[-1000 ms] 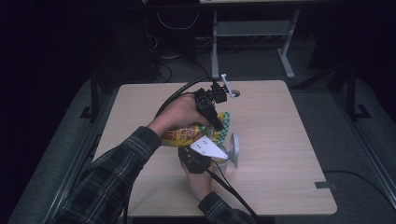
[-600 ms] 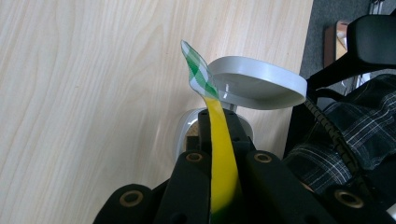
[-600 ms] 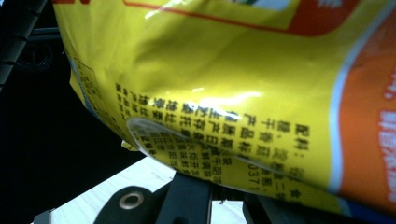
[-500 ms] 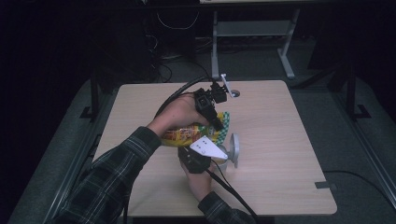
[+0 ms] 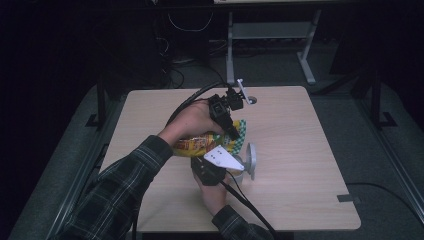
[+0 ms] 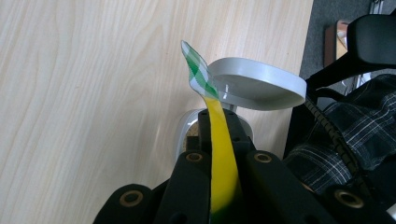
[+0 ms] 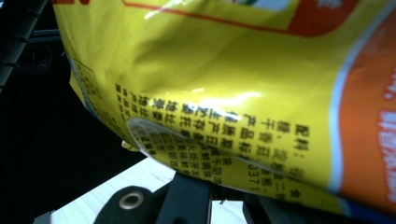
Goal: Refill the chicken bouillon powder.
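The wooden table (image 5: 300,150) spreads under both grippers, its pale top bare beyond them; above its middle a yellow snack bag (image 5: 207,142) is held off the surface between the two tongs, lying roughly level, its green-checked end (image 6: 198,72) poking out past the left gripper's jaw tips; the left gripper (image 5: 230,117) comes down on the bag from the far side with jaws narrow, clamped on the flat yellow edge (image 6: 222,158) that runs up between them; the right gripper (image 5: 215,162) sits at the near side, jaws likewise narrow and pinching the bag's printed seam (image 7: 196,154); a small grey dish (image 6: 257,86) stands on edge on the table just beyond the left gripper's jaws, close to the bag's checked end.
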Motion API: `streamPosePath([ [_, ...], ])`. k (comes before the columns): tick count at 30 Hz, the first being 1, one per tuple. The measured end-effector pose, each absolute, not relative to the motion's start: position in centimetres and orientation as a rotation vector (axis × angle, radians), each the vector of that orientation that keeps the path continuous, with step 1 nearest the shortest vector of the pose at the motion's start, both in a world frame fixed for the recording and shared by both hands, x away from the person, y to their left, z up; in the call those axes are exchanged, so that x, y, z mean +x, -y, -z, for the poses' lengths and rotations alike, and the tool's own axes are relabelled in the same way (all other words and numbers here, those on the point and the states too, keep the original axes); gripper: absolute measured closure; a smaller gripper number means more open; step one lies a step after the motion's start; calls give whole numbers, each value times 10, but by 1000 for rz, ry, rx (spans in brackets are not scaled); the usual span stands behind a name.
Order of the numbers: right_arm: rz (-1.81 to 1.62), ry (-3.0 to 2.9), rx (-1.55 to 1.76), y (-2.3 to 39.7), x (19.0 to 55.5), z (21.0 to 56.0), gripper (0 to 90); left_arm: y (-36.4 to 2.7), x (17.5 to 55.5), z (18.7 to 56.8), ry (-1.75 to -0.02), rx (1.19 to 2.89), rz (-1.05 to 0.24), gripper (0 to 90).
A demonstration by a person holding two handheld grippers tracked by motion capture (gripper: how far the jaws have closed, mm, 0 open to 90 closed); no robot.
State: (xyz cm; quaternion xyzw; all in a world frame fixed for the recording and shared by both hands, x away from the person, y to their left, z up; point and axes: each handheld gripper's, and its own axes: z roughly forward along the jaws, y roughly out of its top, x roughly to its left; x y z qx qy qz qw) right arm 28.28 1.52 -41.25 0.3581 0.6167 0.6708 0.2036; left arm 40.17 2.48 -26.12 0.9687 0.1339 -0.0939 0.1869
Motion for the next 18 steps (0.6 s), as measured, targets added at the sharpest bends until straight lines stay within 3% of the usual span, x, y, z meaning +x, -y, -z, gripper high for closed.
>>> streamPosePath([
  [18, -1874, -1719, 998, -15, 283, 412, 900, -24, 402, 261, -383, 2730, 268, 898],
])
